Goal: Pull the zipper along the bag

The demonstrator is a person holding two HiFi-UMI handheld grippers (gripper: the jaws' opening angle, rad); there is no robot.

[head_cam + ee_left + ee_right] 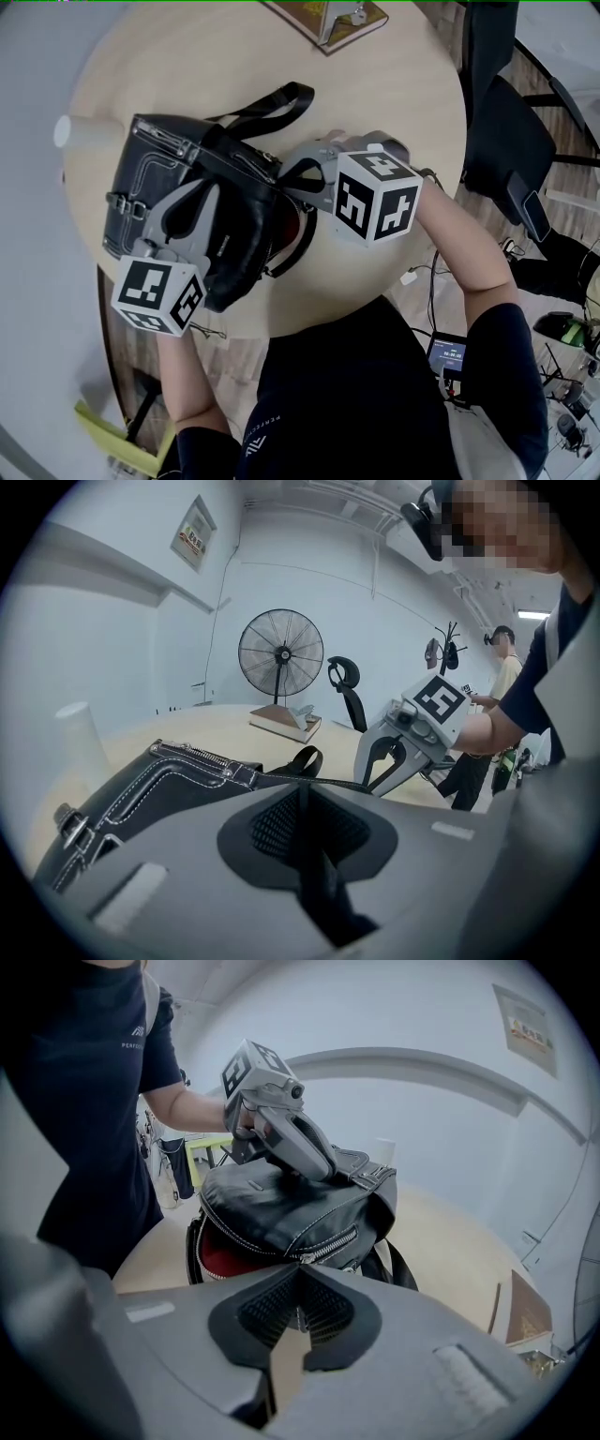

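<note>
A black leather bag (169, 187) lies on the round wooden table (394, 94). My left gripper (195, 199) rests on top of the bag and is shut on a fold of its black leather (159, 789); in the left gripper view the dark material runs between the left gripper's (302, 803) pads. My right gripper (291, 183) is at the bag's right side. Its jaws are shut in the right gripper view (298, 1288), with the small metal zipper pull (300, 1262) between the pads. Behind the pull the zipper's teeth (333, 1241) run on. The bag's mouth gapes on the left and shows red lining (220, 1255).
A white cup (75, 129) stands at the table's left edge beside the bag. A book-like box (328, 21) lies at the far edge. An office chair (506, 141) stands to the right. A floor fan (281, 653) and a standing person (506, 682) are beyond the table.
</note>
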